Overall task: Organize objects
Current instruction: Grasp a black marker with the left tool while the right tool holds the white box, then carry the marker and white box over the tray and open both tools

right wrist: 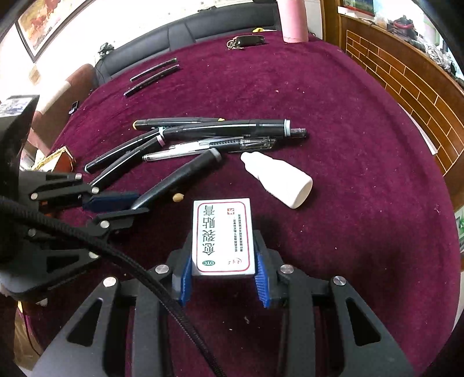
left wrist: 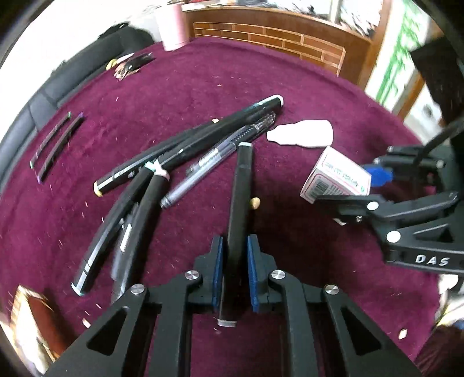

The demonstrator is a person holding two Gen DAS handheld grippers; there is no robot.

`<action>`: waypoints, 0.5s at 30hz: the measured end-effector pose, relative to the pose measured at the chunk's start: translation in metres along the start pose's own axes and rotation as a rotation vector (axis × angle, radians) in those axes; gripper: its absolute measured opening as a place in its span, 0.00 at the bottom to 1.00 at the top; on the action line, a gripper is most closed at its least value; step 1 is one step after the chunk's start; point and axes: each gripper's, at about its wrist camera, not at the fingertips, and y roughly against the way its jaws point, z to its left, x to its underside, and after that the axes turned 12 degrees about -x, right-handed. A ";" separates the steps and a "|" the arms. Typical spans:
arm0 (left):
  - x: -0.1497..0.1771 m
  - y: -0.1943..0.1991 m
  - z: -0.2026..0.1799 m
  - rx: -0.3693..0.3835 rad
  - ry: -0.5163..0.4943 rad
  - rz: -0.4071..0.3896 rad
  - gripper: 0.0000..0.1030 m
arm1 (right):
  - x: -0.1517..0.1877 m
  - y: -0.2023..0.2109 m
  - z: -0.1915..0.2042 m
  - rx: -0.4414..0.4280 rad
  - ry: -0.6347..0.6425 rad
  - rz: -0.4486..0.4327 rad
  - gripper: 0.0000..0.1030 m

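My left gripper [left wrist: 235,252] is shut on a black marker [left wrist: 240,185] that points forward along its fingers; the marker also shows in the right wrist view [right wrist: 179,177]. My right gripper [right wrist: 223,269] is shut on a white medicine box [right wrist: 223,235] with a red border, also visible in the left wrist view [left wrist: 336,178]. A pile of black markers [left wrist: 185,145] and a clear pen [left wrist: 220,156] lies on the maroon cloth ahead. A white dropper bottle [right wrist: 278,179] lies on its side just beyond the box.
Two thin dark sticks [right wrist: 153,74] lie far left. Keys [right wrist: 246,40] and a pink cylinder [right wrist: 293,20] stand at the table's far edge. A small tan pellet [right wrist: 177,197] lies by the held marker. A brick-pattern wooden counter [right wrist: 406,75] borders the right.
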 end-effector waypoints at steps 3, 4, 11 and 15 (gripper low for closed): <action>0.010 0.006 0.002 0.011 0.065 -0.010 0.11 | -0.001 0.002 -0.002 -0.068 -0.013 -0.013 0.31; 0.013 0.008 0.005 0.011 0.081 -0.012 0.11 | 0.000 0.003 -0.002 -0.081 -0.019 -0.015 0.31; 0.045 0.044 0.035 0.019 0.268 -0.092 0.11 | 0.002 0.025 0.012 -0.148 -0.020 -0.060 0.31; 0.073 0.073 0.058 0.006 0.374 -0.138 0.11 | 0.002 0.035 0.037 -0.190 0.031 -0.065 0.31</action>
